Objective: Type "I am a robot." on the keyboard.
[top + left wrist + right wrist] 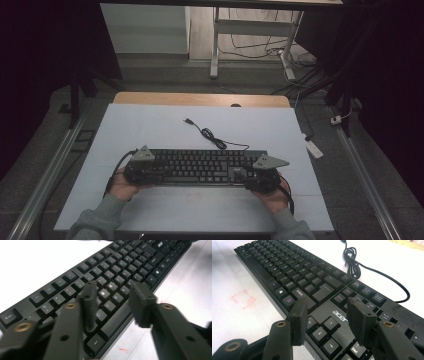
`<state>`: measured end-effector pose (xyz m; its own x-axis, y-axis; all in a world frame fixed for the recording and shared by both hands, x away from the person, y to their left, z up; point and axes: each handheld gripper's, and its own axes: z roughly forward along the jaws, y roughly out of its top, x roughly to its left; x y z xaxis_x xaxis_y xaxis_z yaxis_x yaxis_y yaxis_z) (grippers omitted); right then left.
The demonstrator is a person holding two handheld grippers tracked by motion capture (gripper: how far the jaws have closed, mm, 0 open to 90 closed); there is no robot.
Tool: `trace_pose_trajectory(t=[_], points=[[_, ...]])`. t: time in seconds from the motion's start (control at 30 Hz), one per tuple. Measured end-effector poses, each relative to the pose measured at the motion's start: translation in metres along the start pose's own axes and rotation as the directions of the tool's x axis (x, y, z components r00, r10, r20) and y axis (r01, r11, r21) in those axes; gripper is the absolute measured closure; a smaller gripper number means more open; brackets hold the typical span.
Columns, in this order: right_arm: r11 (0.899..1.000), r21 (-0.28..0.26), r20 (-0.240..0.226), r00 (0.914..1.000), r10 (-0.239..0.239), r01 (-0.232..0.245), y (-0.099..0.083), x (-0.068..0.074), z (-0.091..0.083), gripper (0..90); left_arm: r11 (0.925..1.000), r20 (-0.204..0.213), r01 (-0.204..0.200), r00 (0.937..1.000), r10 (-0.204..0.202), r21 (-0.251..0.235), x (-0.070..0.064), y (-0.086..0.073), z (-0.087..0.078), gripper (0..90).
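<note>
- High view: room dark, desk frame (pixel 216 45) and floor cables beyond.
- White table (pixel 165 130); faint red marks (pixel 243 298) on it.
- Black keyboard (pixel 200 166) lies flat near the front edge, "acer" (pixel 340 315) printed above the arrow keys; cable (pixel 212 136) coiled behind.
- Left gripper (pixel 113 302), right gripper (pixel 325 315): jaws apart over the keyboard ends, gripping nothing.

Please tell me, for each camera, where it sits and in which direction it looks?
High view: above the person's side, facing forward and down on the table; forearms show.
Left gripper view: rides the left gripper, along the keyboard.
Right gripper view: rides the right gripper, toward the cable.
All share the keyboard.
</note>
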<state>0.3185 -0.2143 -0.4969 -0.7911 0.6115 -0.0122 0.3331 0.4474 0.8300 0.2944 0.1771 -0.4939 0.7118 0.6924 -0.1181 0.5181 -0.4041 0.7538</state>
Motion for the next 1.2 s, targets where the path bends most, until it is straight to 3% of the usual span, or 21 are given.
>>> trace_pose_trajectory(t=[0.2, 0.8, 1.2], points=[[1.0, 0.004, 0.003, 1.0, 0.002, -0.002, -0.001, -0.001, 0.0, 51.8, 0.9987, 0.027, -0.026, 0.9993, 0.025, 0.044, -0.005, 0.0, 0.01, 89.0], [1.0, 0.009, 0.006, 1.0, 0.005, -0.006, -0.002, -0.002, 0.001, 51.9, 0.9883, 0.033, -0.074, 0.997, 0.07, 0.133, -0.012, -0.006, 0.036, 89.1], [1.0, 0.013, 0.009, 0.9999, 0.006, -0.007, -0.002, -0.003, 0.001, 51.9, 0.9885, 0.035, -0.074, 0.9969, 0.07, 0.132, -0.013, -0.007, 0.04, 89.1]])
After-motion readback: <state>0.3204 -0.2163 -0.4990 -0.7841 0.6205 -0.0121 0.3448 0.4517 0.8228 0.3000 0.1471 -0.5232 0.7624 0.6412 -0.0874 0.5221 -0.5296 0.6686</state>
